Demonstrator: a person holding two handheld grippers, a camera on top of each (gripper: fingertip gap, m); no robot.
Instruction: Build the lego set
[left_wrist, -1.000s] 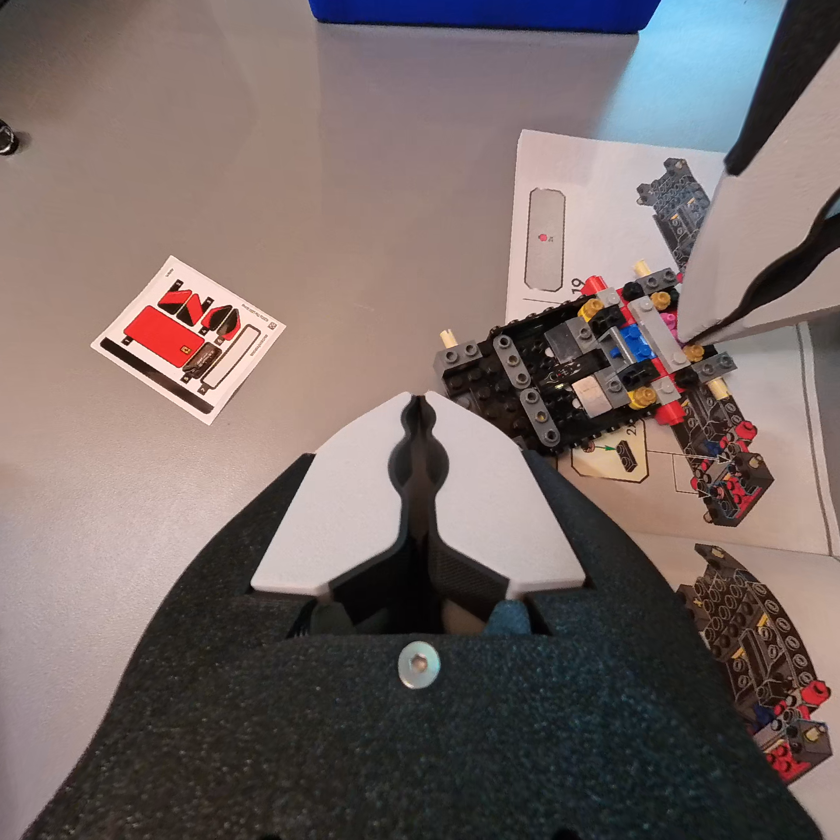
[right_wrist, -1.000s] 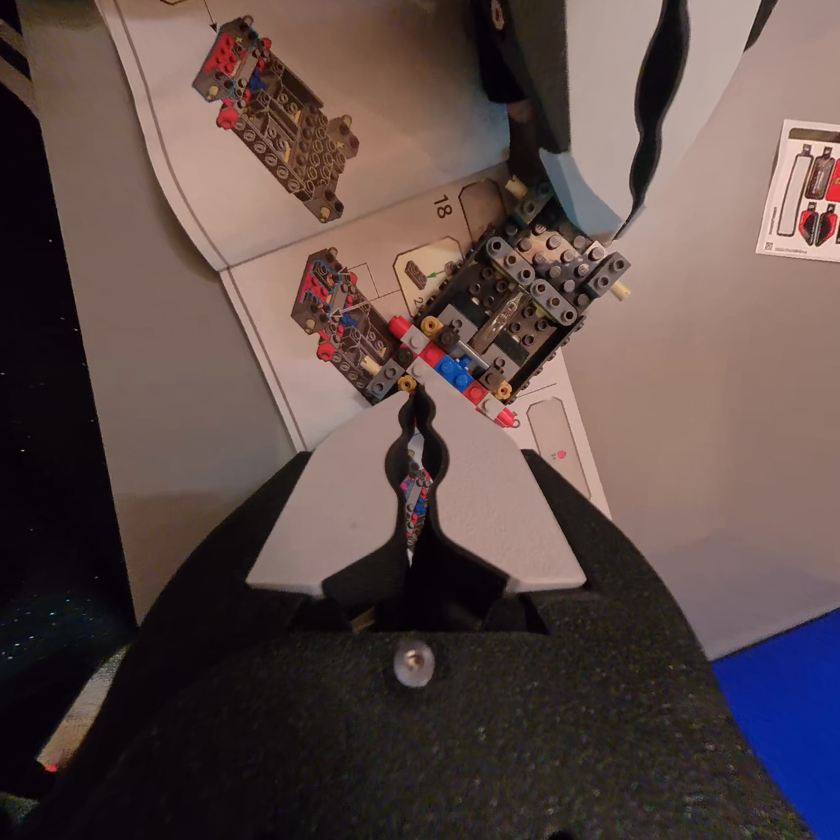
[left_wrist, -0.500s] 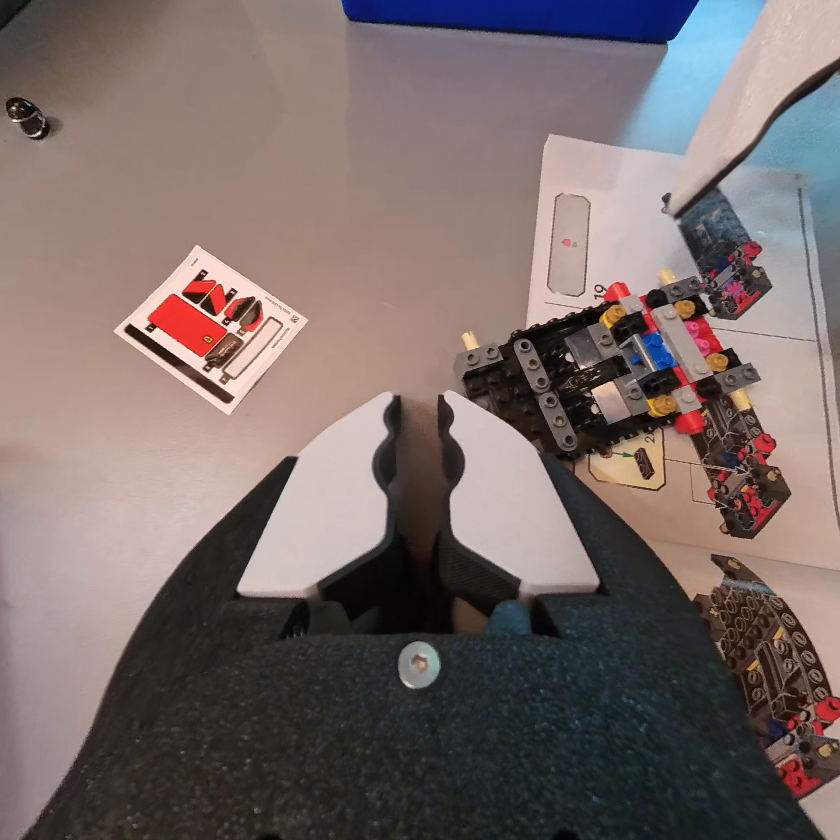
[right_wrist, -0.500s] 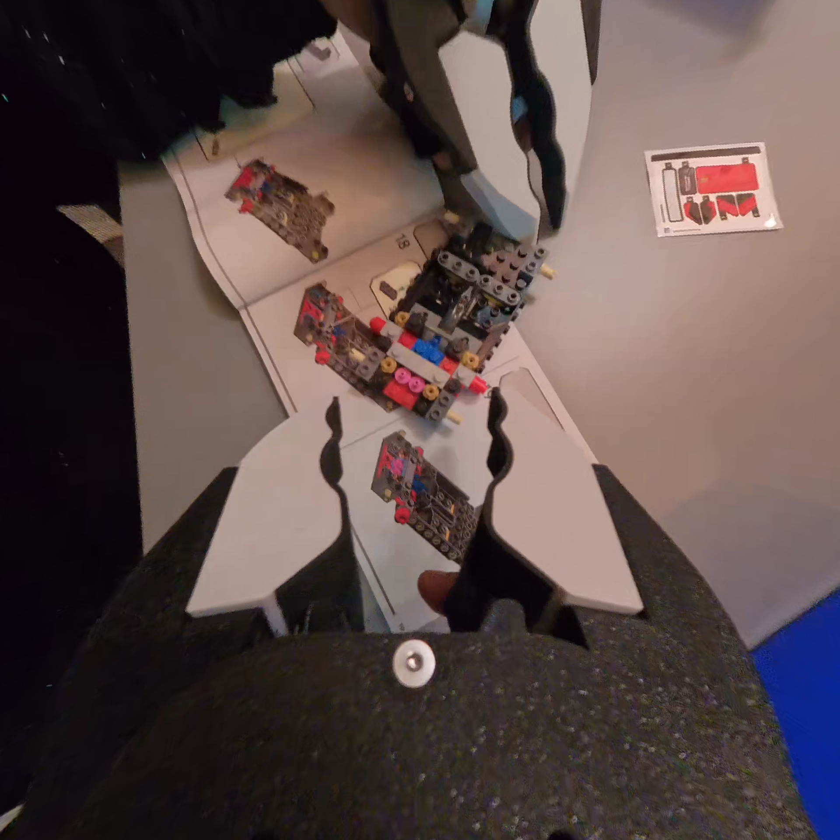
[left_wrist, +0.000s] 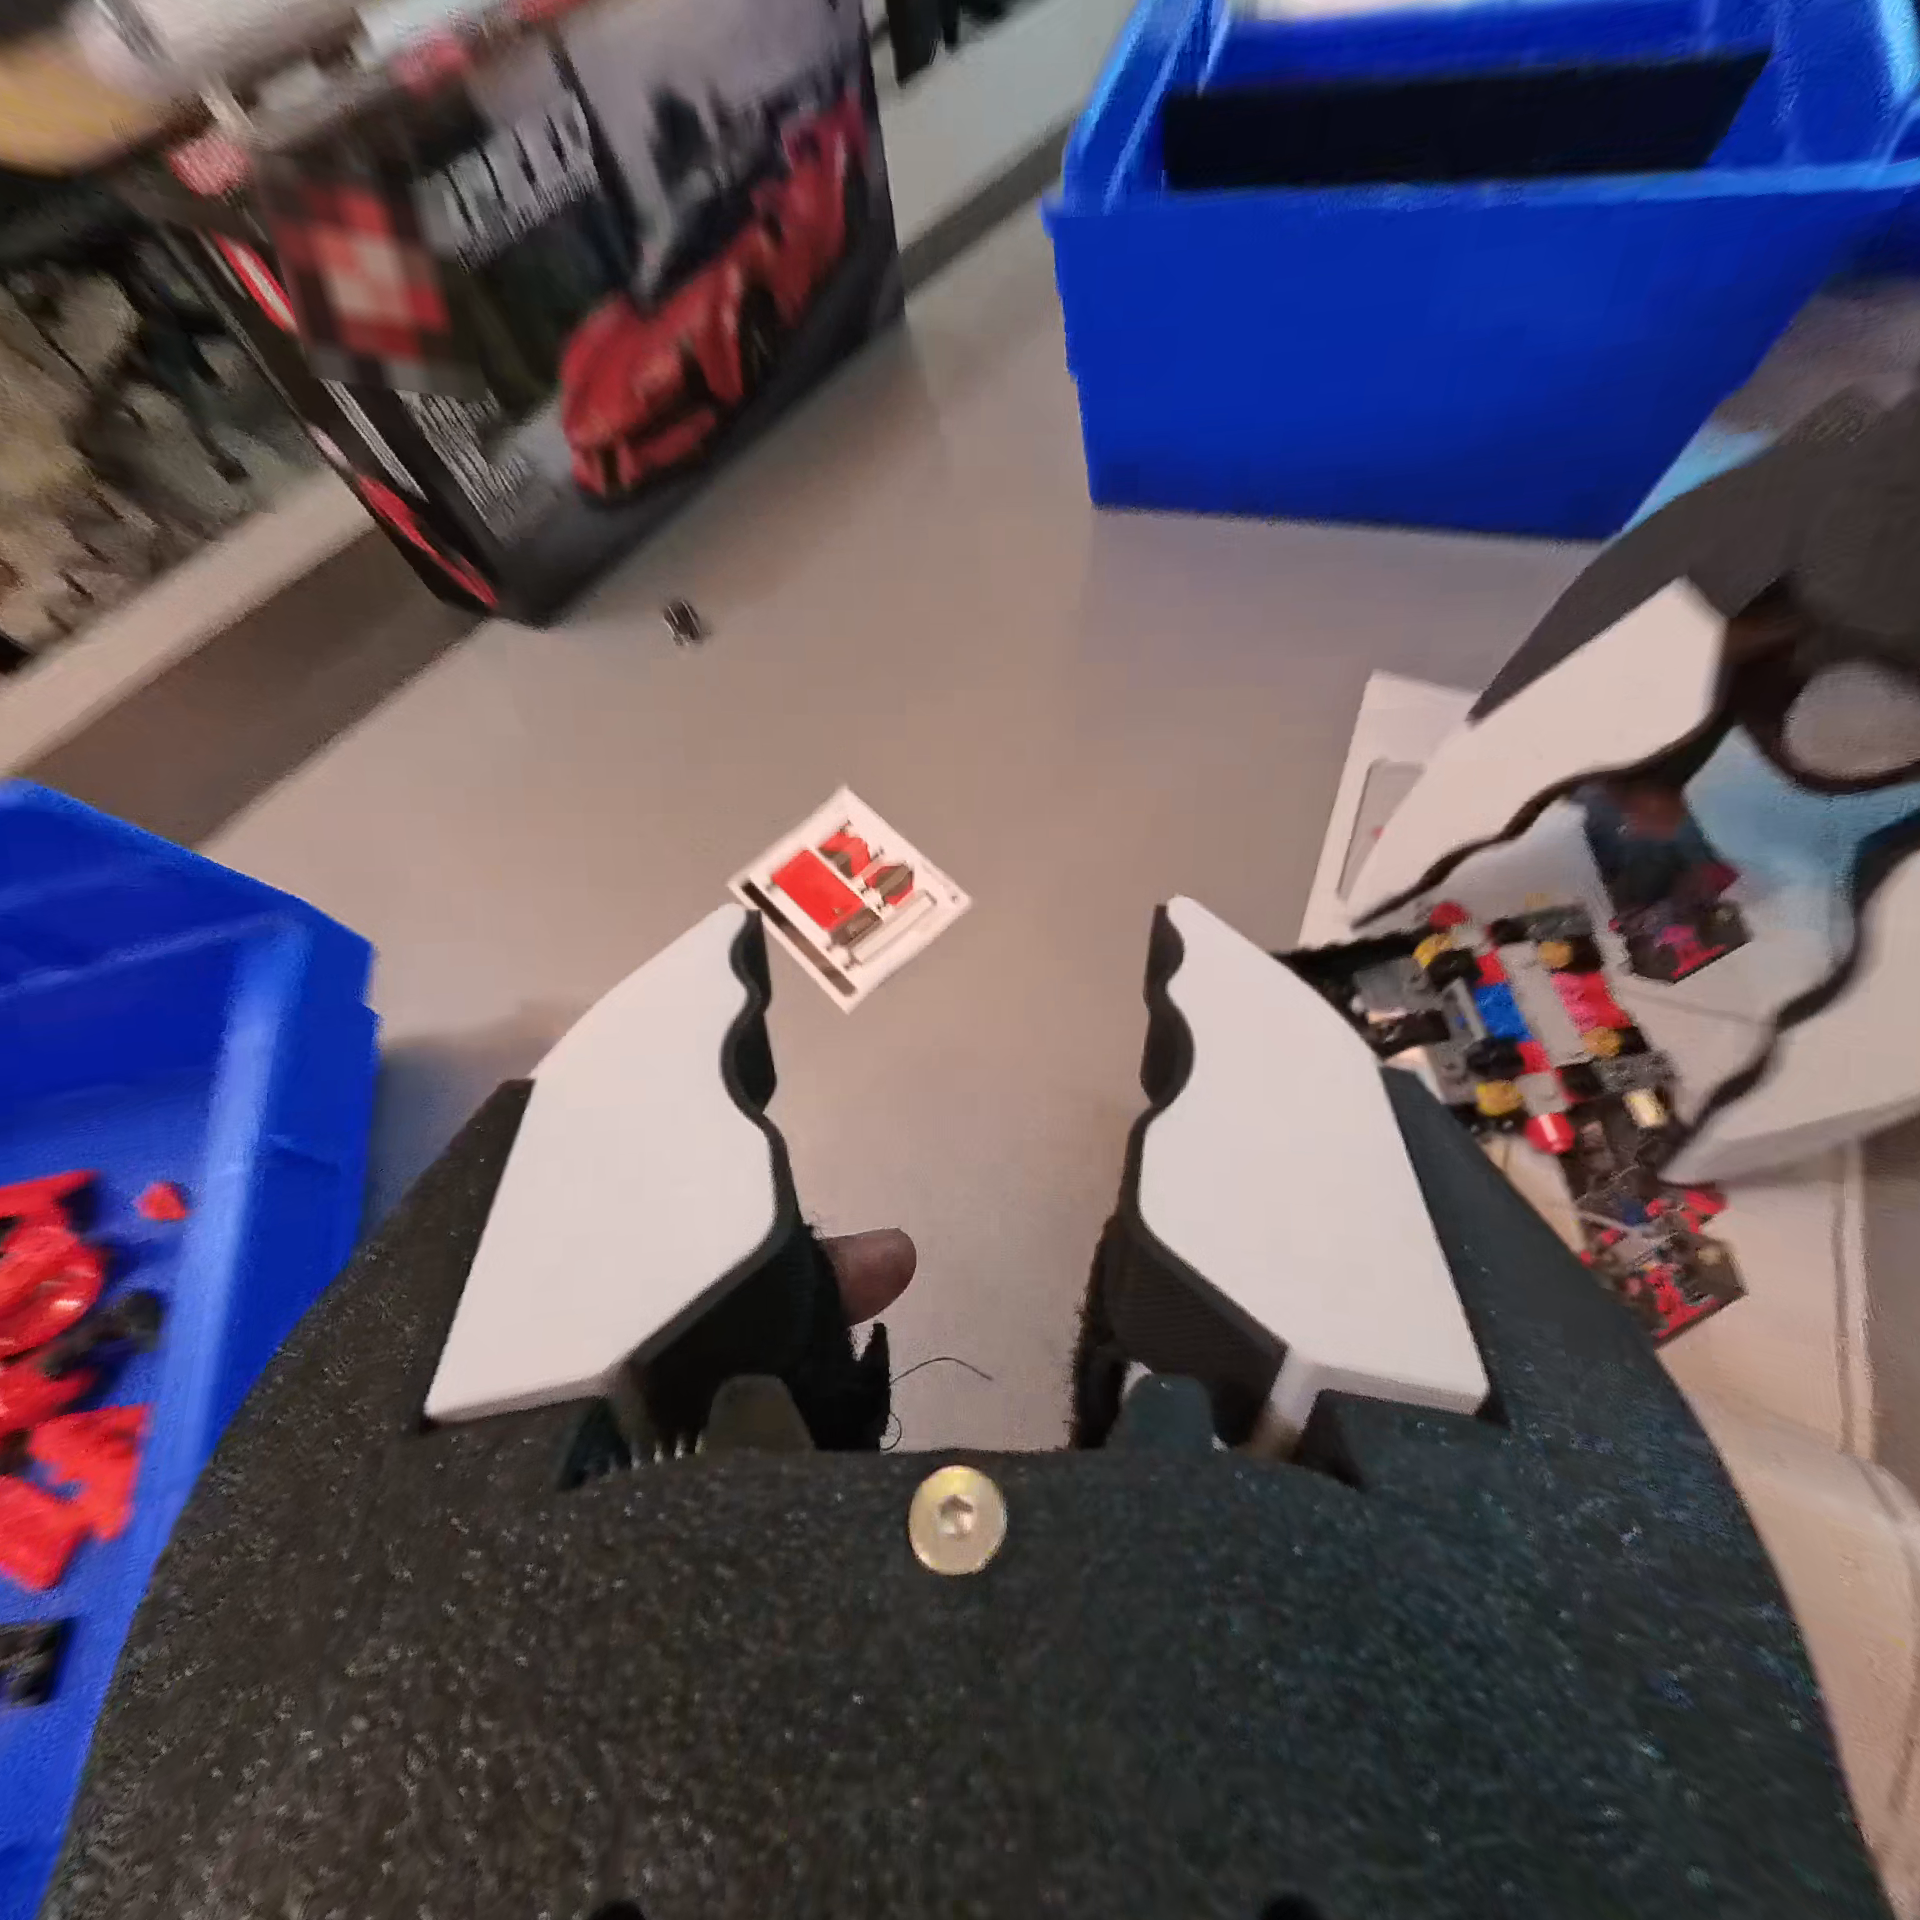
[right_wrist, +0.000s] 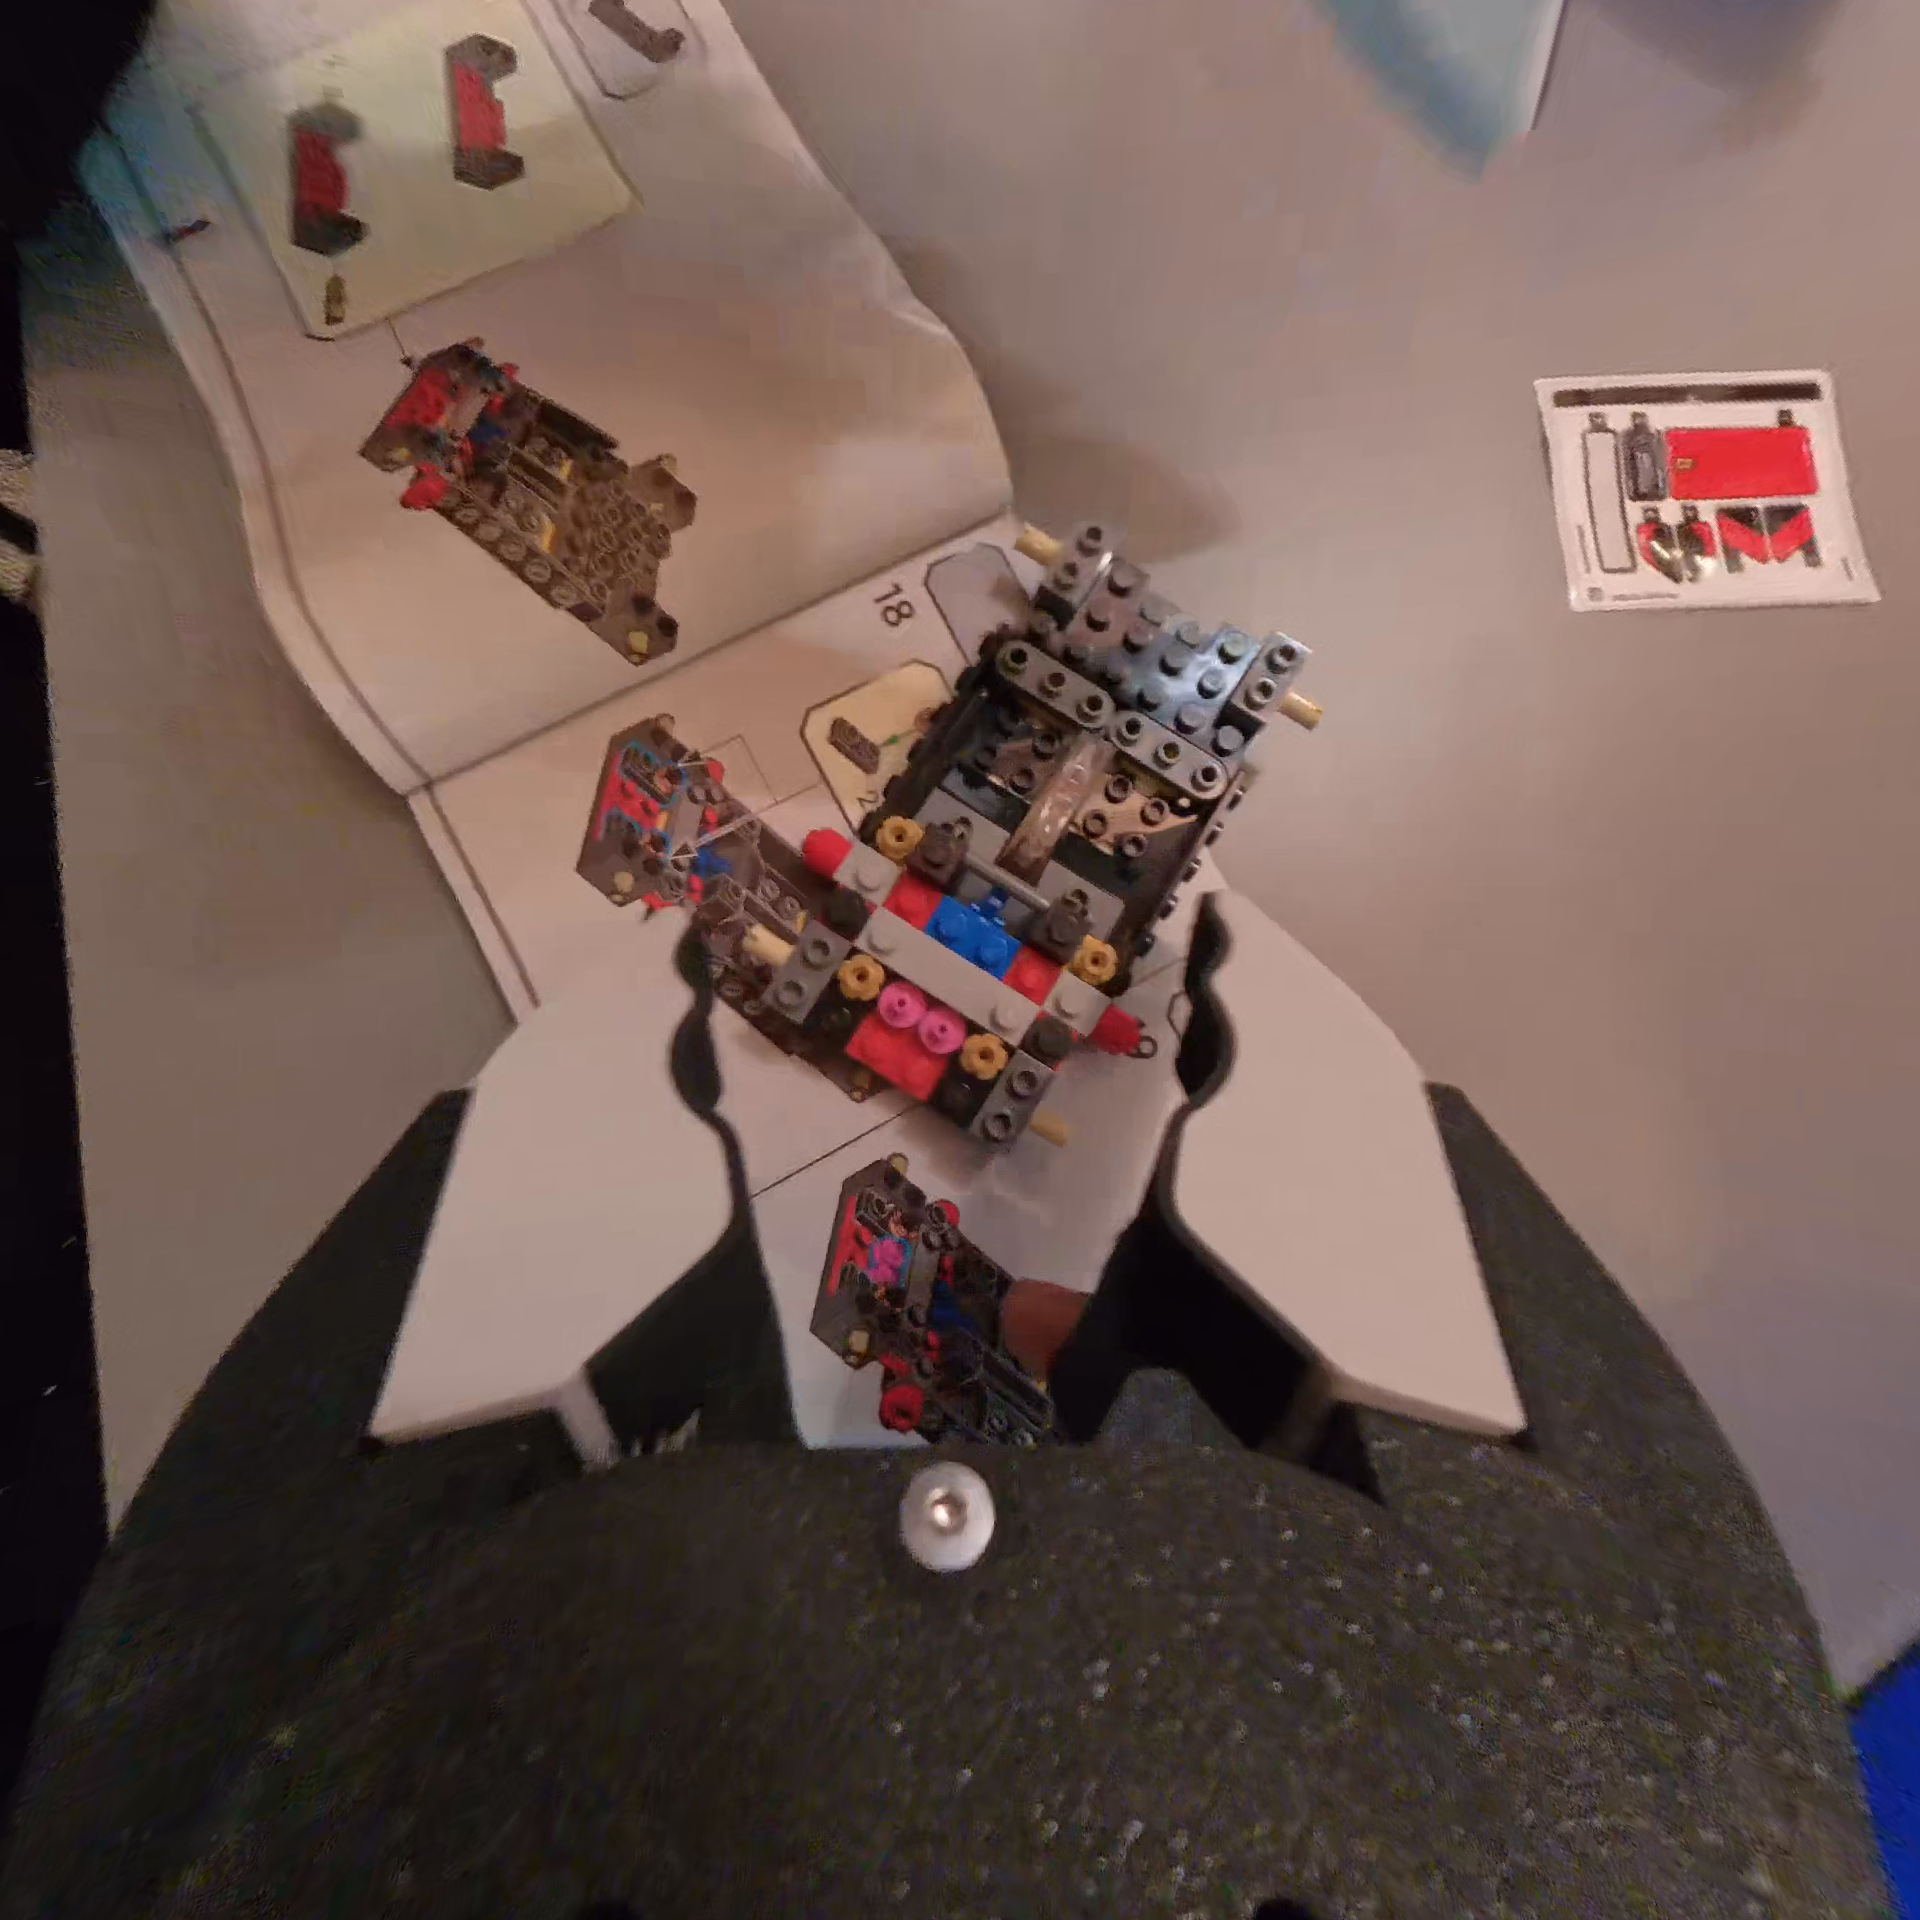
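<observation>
The half-built lego car chassis (right_wrist: 1049, 831), black with grey, red, blue, pink and yellow parts, lies on the open instruction booklet (right_wrist: 644, 582). My right gripper (right_wrist: 945, 935) is open and empty, its fingertips on either side of the chassis's near end, above it. In the left wrist view the chassis (left_wrist: 1475, 1018) sits at the right, with the right gripper (left_wrist: 1538, 1029) over it. My left gripper (left_wrist: 956, 925) is open and empty, raised over the bare table, left of the chassis.
A sticker sheet (left_wrist: 850, 898) lies on the grey table (left_wrist: 935, 675); it also shows in the right wrist view (right_wrist: 1704, 488). A blue bin (left_wrist: 1455, 312) stands at the back, another blue bin (left_wrist: 156, 1039) with red parts at the left. The set's box (left_wrist: 582, 312) stands behind. A small dark part (left_wrist: 681, 620) lies near it.
Both grippers have opened wide. My left gripper has lifted and drawn back from the chassis, tilting up to show bins and box. My right gripper has come back closer over the chassis.
</observation>
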